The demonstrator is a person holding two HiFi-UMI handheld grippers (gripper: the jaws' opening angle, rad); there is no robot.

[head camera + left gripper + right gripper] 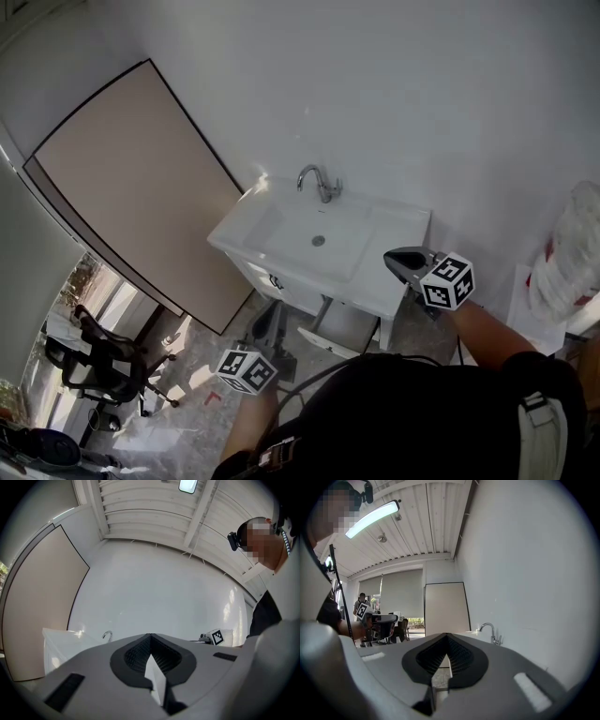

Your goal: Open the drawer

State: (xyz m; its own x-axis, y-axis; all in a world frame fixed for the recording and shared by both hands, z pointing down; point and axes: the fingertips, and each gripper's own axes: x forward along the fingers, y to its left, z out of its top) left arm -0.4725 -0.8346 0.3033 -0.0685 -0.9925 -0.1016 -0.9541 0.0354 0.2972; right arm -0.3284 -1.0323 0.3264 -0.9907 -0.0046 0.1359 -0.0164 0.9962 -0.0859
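A white sink cabinet (281,246) stands against the wall with a chrome faucet (320,183). Its drawer front (265,277) faces me, closed, with a small dark handle (276,281). My left gripper (271,314) hovers just in front of and below the drawer front, shut and empty, apart from the handle. My right gripper (391,257) hangs above the sink's right corner, shut with nothing in it. In the left gripper view, the gripper (150,637) points over the sink (61,639). In the right gripper view, the gripper (447,637) points along the wall past the faucet (490,631).
A large beige panel (131,187) leans on the wall left of the sink. An office chair (103,361) stands at the lower left. A plastic-wrapped bundle (572,248) sits at the right edge. A white part (323,342) lies low under the cabinet.
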